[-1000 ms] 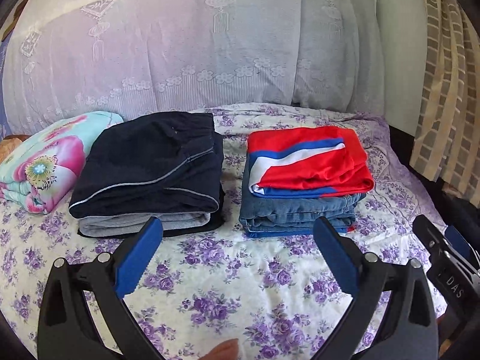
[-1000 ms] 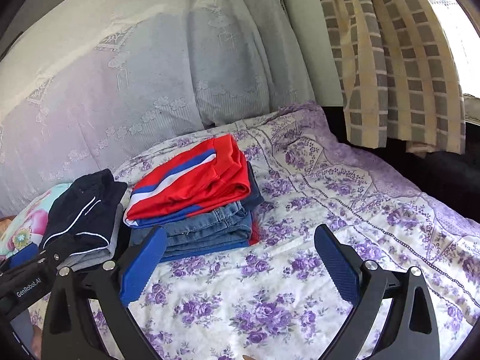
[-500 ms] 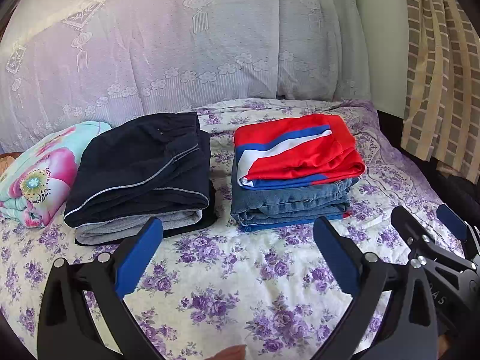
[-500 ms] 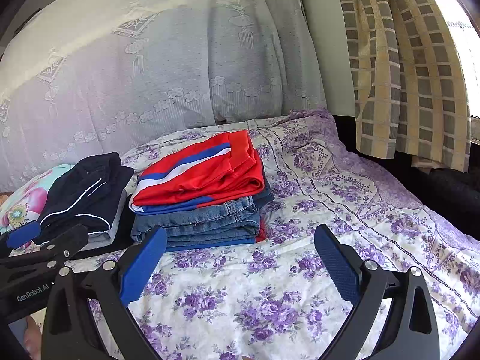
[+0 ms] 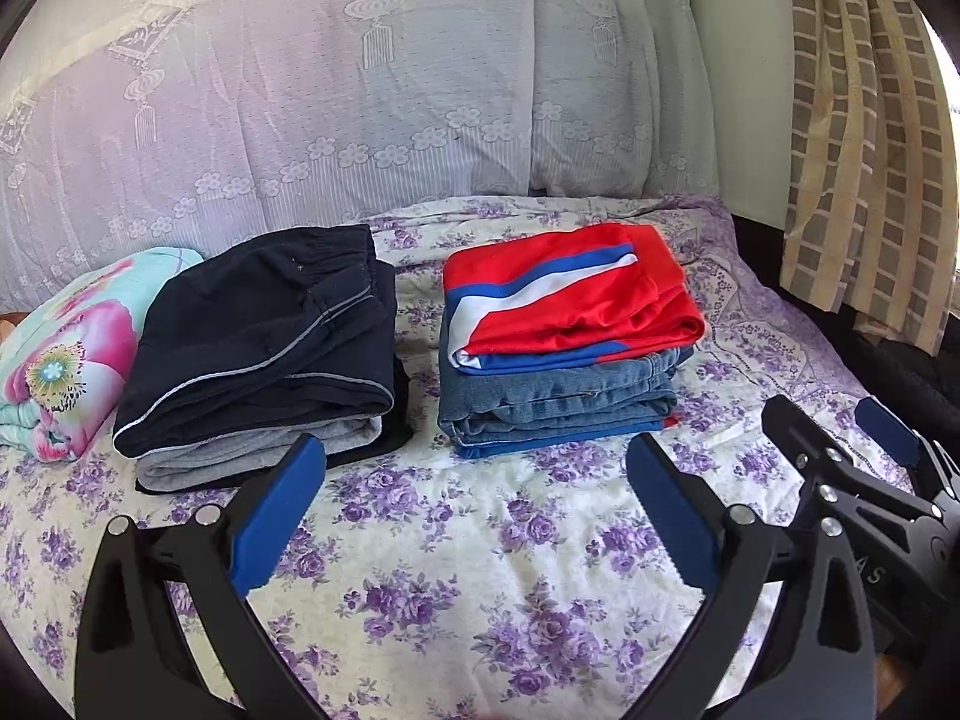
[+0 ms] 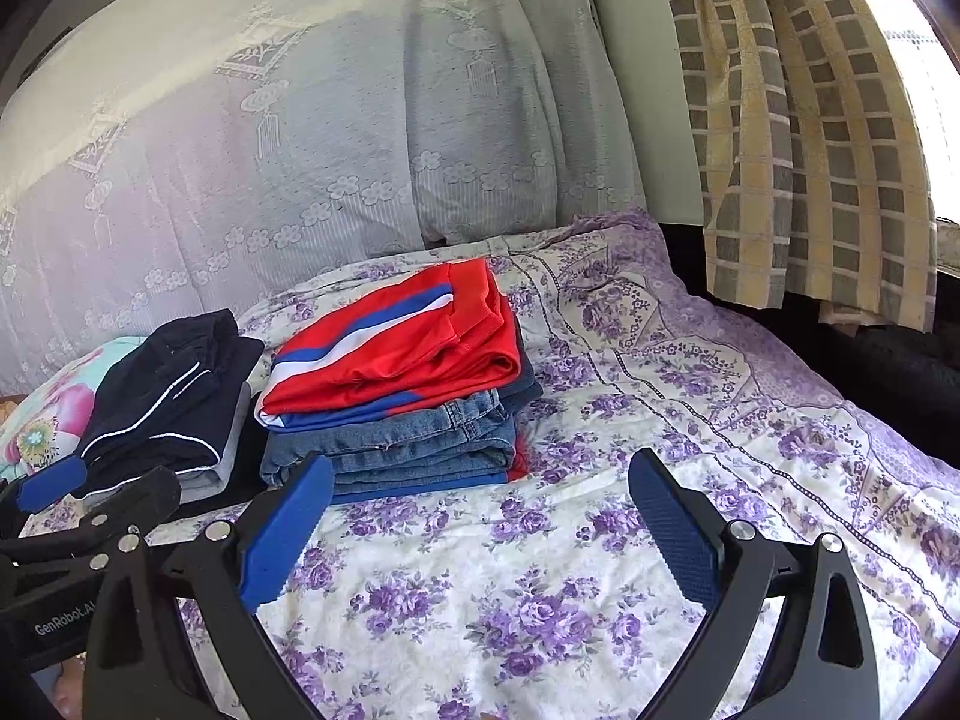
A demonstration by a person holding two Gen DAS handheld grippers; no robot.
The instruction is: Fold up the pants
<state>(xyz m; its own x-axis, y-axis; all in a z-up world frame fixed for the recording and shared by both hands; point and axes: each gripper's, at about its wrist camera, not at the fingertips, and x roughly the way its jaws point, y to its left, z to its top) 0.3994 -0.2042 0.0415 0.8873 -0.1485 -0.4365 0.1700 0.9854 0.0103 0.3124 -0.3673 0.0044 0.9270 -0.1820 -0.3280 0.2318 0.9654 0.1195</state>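
Two stacks of folded clothes lie on the bed. The right stack has red, blue and white shorts (image 5: 570, 294) (image 6: 402, 348) on top of folded blue jeans (image 5: 558, 408) (image 6: 396, 450). The left stack has dark navy pants (image 5: 264, 336) (image 6: 174, 384) over a grey garment (image 5: 258, 450). My left gripper (image 5: 474, 516) is open and empty above the bedspread in front of the stacks. My right gripper (image 6: 480, 522) is open and empty, to the right of the left one; it also shows in the left wrist view (image 5: 840, 438).
A purple floral bedspread (image 5: 456, 570) (image 6: 690, 432) covers the bed. A folded flowered cloth (image 5: 60, 360) lies left of the navy stack. A lace-covered headboard cushion (image 5: 300, 120) stands behind. A checked curtain (image 6: 798, 138) hangs at the right, with a dark gap below it.
Both grippers have pulled back slightly and turned; the stacks sit a bit further left and higher in the left view. Both stay open and empty. The clothes have not moved.
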